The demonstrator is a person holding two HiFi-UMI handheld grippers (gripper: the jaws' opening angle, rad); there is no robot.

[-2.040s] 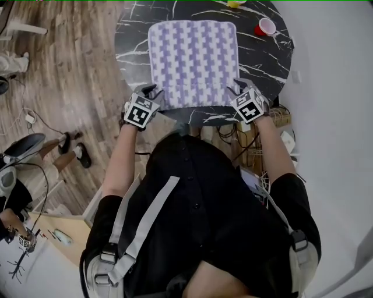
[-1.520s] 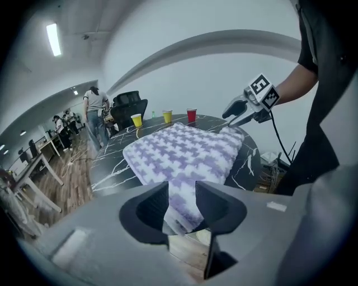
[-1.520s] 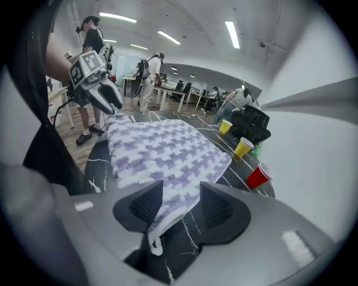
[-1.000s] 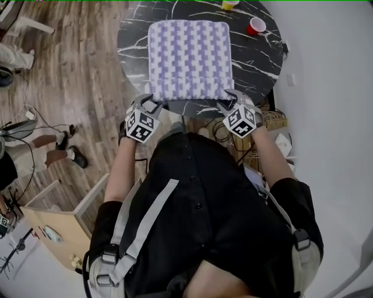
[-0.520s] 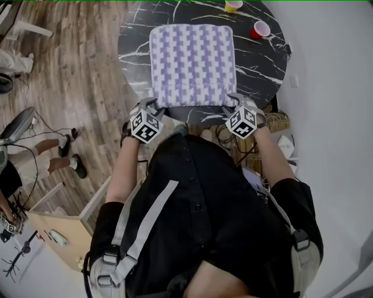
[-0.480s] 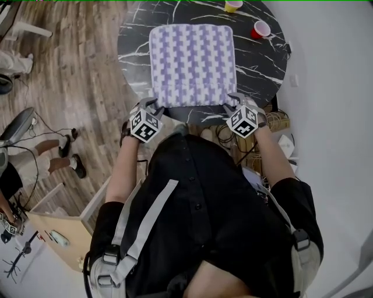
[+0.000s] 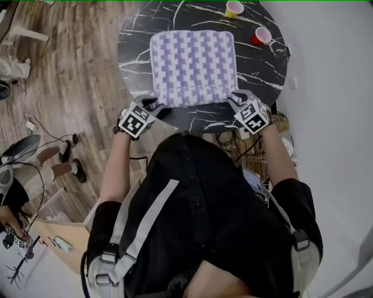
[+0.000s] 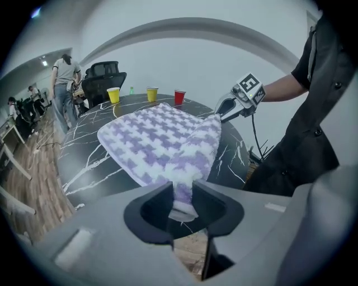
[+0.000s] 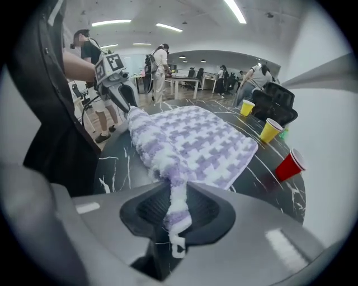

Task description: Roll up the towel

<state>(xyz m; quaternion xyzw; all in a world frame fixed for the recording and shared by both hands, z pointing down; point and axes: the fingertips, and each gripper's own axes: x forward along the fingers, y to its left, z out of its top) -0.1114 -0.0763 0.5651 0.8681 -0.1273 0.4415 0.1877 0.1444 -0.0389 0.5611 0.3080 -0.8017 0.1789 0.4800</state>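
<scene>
A purple and white checked towel lies spread on the round black marble table. My left gripper is at the towel's near left corner; its jaws have just been closing and are shut on that corner of the towel. My right gripper is at the near right corner; its jaws have also just been closing and pinch that corner of the towel. Both corners are lifted a little off the table. Each gripper shows in the other's view: the right gripper and the left gripper.
A yellow cup and a red cup stand at the table's far right; two yellow cups and a red cup show in the right gripper view. Wooden floor lies left, a white wall right. People stand in the office behind.
Both grippers moved in from the table's near edge to the towel's near corners and closed on them. The corners now rise slightly off the table.
</scene>
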